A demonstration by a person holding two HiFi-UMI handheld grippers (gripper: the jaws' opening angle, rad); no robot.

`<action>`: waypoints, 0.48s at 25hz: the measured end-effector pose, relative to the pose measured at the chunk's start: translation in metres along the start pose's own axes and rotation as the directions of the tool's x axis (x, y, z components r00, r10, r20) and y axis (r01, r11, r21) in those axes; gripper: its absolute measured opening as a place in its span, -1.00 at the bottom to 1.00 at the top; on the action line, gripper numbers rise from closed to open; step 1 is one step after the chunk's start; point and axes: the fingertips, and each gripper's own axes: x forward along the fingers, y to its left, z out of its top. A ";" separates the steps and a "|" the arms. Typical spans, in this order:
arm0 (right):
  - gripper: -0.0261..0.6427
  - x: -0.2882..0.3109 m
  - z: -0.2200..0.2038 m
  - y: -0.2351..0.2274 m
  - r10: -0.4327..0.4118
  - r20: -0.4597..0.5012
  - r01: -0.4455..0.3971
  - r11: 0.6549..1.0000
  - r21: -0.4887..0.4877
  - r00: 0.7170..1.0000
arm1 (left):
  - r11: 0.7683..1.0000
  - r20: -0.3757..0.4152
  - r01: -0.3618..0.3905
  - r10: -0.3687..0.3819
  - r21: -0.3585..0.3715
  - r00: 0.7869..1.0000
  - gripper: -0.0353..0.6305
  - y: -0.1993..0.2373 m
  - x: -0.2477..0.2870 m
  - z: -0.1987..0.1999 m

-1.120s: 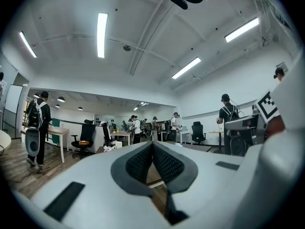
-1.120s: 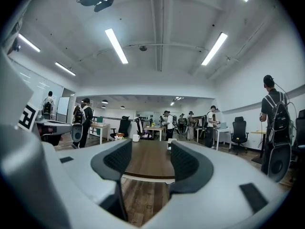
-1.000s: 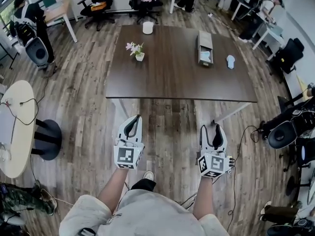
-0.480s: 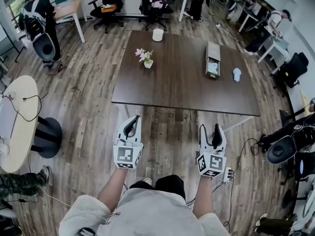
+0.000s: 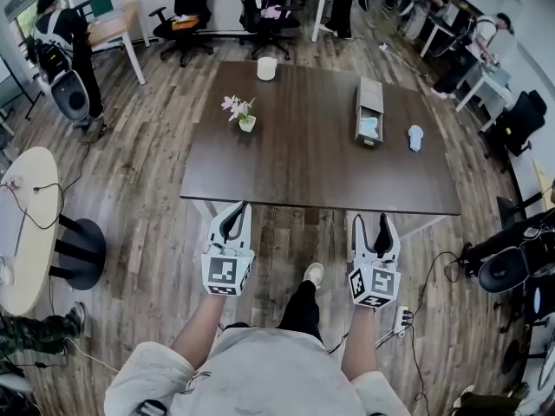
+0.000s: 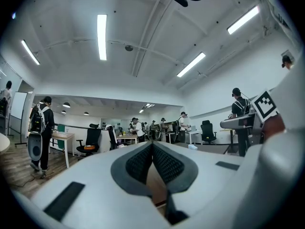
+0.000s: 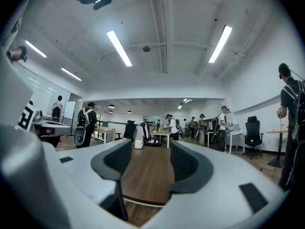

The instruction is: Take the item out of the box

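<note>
Left gripper (image 5: pixel 231 218): clenched, empty, just short of the table's (image 5: pixel 295 167) near edge.
Right gripper (image 5: pixel 375 229): released, empty.
Box (image 5: pixel 368 102): far right on table (item (image 5: pixel 368 129) inside, near end).

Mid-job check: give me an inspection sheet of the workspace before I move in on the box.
Surface: dark wooden table on a plank floor.
Job's things: box on the table's right part; pale blue item shows at its near end.
Clutter: white cup at the far edge, flower pot, pale blue object right of the box.
Tongs: left tongs shut, empty; right tongs open, empty; both short of the table.
Cables: power strip with cable on the floor, right side.
Surroundings: office chair, desk, standing person; more people beyond.
</note>
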 end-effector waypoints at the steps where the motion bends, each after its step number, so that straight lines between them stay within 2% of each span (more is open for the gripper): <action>1: -0.17 0.011 -0.001 -0.011 0.001 0.001 -0.001 1.000 -0.001 1.000 | 1.000 0.001 -0.008 0.008 0.003 1.000 -0.88 -0.004 0.014 -0.001; 12: -0.17 0.132 0.000 -0.145 -0.005 -0.014 0.006 0.999 0.042 1.000 | 1.000 -0.011 0.003 -0.003 0.004 1.000 -0.88 -0.057 0.188 0.015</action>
